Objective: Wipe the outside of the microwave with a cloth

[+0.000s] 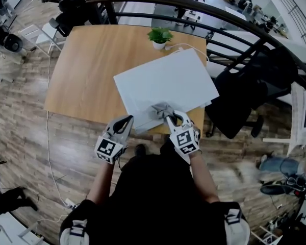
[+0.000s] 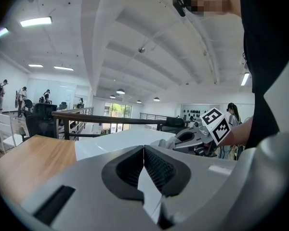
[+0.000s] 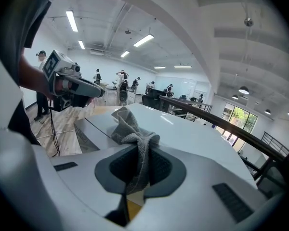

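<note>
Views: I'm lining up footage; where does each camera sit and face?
Head view: on the head, steeply down at the microwave on the table; left gripper, right gripper, forearms, torso show.
Left gripper view: on the left gripper, along its shut fingers across the microwave top; torso at right.
Right gripper view: on the right gripper, along fingers shut on the cloth; torso at left.
Shared: both gripper views show the microwave top and the other gripper.
</note>
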{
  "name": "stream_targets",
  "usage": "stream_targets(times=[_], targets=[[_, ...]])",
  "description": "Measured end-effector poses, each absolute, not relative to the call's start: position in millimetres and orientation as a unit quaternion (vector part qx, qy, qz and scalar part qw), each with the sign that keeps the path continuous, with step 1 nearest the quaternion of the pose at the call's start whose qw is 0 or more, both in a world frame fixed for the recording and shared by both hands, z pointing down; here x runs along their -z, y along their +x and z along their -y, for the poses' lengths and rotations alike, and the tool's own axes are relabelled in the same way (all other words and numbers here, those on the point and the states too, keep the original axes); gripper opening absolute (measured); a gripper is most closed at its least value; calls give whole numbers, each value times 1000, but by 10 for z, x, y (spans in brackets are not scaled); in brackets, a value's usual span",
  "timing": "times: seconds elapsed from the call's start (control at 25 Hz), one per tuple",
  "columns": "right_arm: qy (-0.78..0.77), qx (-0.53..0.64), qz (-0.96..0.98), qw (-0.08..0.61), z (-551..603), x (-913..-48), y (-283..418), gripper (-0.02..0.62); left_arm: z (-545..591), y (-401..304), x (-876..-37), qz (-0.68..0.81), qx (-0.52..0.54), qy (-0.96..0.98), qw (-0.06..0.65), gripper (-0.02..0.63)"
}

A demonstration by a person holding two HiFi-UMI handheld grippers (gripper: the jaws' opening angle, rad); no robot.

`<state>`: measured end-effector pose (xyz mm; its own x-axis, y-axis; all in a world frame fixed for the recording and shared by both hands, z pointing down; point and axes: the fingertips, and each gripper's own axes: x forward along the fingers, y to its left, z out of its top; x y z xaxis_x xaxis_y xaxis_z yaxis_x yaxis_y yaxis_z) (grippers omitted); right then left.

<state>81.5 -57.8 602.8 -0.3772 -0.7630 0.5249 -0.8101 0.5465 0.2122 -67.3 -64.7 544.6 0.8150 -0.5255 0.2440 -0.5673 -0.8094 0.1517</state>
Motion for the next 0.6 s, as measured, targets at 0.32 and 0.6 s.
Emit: stream_targets(times=[0.32, 0.6], targets=[[478, -38, 826, 296, 645, -5996, 1104, 25, 681, -482, -5413, 292, -93, 946, 104, 3], [488, -48, 823, 286, 689, -6012, 1344, 25, 699, -344, -5409, 296, -93, 946, 96, 3]])
